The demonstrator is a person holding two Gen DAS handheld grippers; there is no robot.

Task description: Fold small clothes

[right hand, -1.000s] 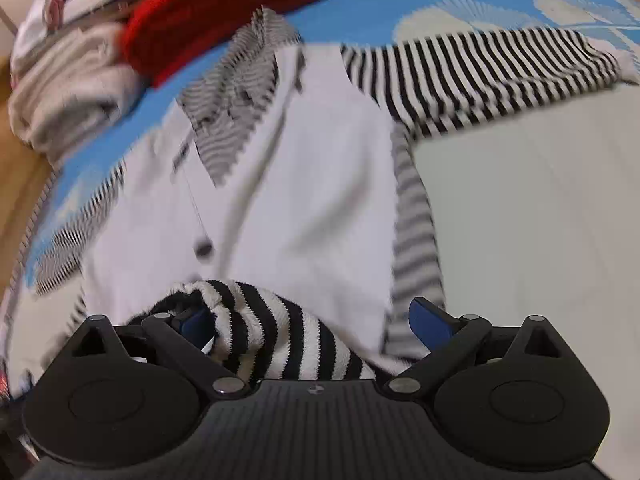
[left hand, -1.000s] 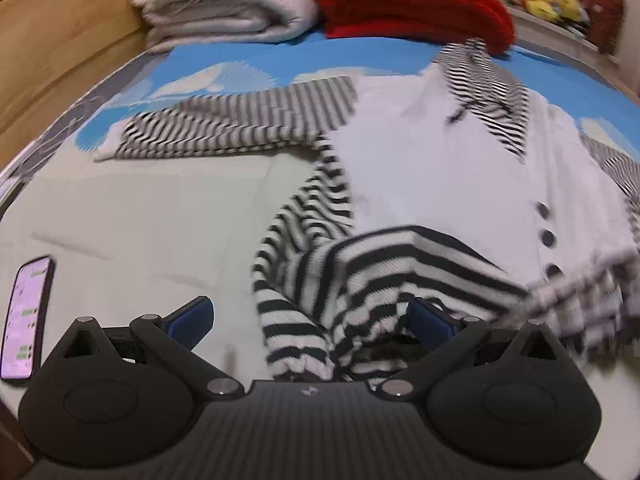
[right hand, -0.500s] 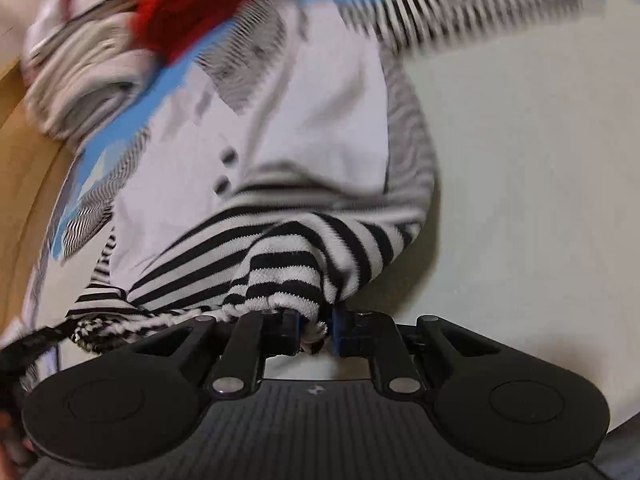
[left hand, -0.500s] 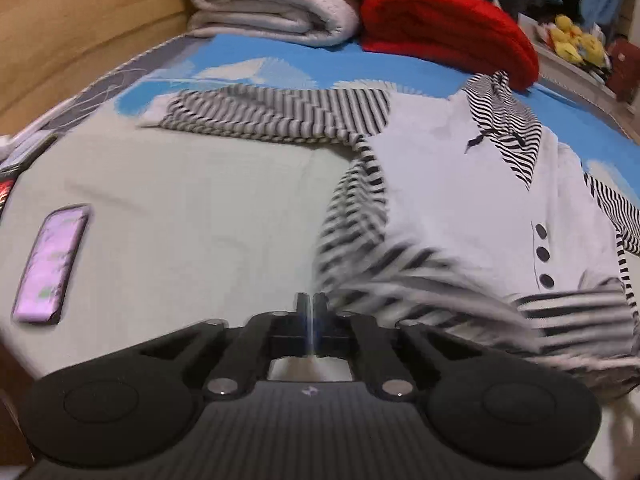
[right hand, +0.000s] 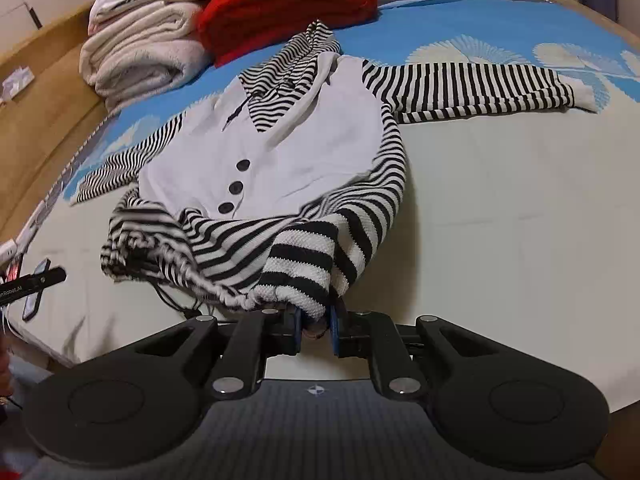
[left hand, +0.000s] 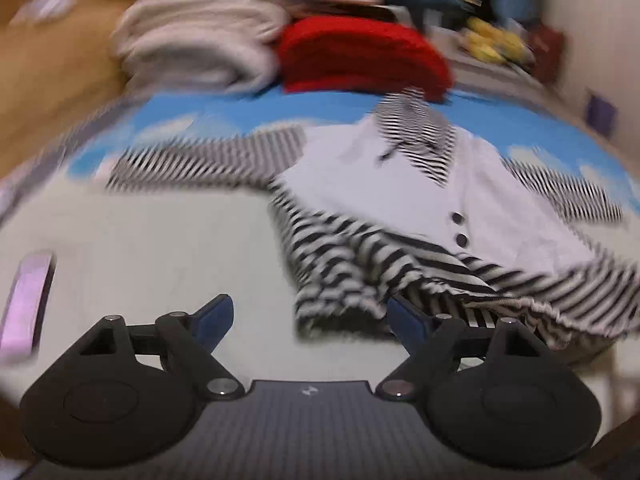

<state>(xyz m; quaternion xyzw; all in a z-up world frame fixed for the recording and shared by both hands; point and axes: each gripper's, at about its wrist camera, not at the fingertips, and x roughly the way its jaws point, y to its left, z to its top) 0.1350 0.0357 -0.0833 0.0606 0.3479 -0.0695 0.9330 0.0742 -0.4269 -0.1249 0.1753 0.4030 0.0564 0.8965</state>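
Note:
A small sweater point(right hand: 304, 140) with a white buttoned front and black-and-white striped sleeves lies spread on the bed. Its striped bottom hem point(right hand: 296, 264) is bunched and lifted off the sheet, and my right gripper point(right hand: 316, 320) is shut on its right corner. In the blurred left wrist view the sweater point(left hand: 380, 184) lies ahead and to the right. My left gripper point(left hand: 310, 314) is opening; the crumpled left end of the hem point(left hand: 344, 296) sits loose just ahead of its right finger, and neither pad presses on it.
Folded cream blankets point(right hand: 140, 52) and a red knit point(right hand: 288, 4) are stacked at the head of the bed. A phone point(left hand: 26, 300) lies on the pale sheet point(right hand: 500, 200) to the left. A wooden side board point(right hand: 40, 120) runs along the left edge.
Both grippers closed on the hem from open. The left one has since opened again and let the hem drop, while the right one stays shut and has lifted its corner.

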